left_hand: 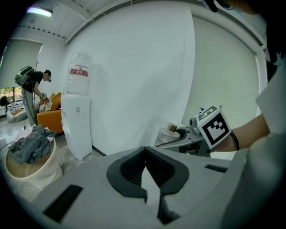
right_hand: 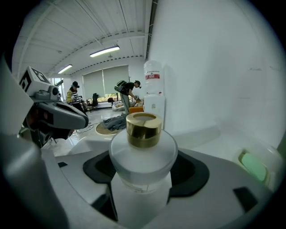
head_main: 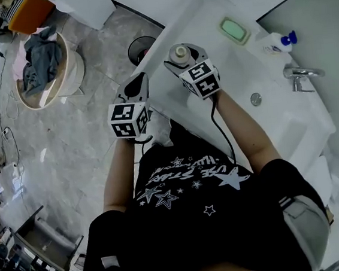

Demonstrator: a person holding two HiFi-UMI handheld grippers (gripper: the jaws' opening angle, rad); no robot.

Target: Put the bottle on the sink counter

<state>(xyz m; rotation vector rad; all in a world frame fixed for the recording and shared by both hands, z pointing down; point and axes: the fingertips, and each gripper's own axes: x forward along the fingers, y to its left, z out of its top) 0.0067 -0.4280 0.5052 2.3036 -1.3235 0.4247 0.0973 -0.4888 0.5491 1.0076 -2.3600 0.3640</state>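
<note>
Both forearms reach forward from the black T-shirt, the right one stretched further out. From above, the right gripper [head_main: 180, 57] sits over the near end of the white sink counter [head_main: 225, 63]. Its jaws are clamped on the bottle [head_main: 179, 52], which stands upright between them. I cannot tell whether its base touches the counter. The left gripper [head_main: 139, 82] hangs just beside it at the counter's edge, over the floor, with its jaws drawn together and nothing in them. Only the right gripper view shows the bottle's frosted body and gold cap, pinched at the sides by the dark pads. The left gripper view catches that grip side-on, with a water dispenser [left_hand: 76, 125] against the wall. Only the head view shows the green soap dish [head_main: 234, 30], the tap [head_main: 298, 75] and a laundry basket [head_main: 77, 66] on the floor.
</note>
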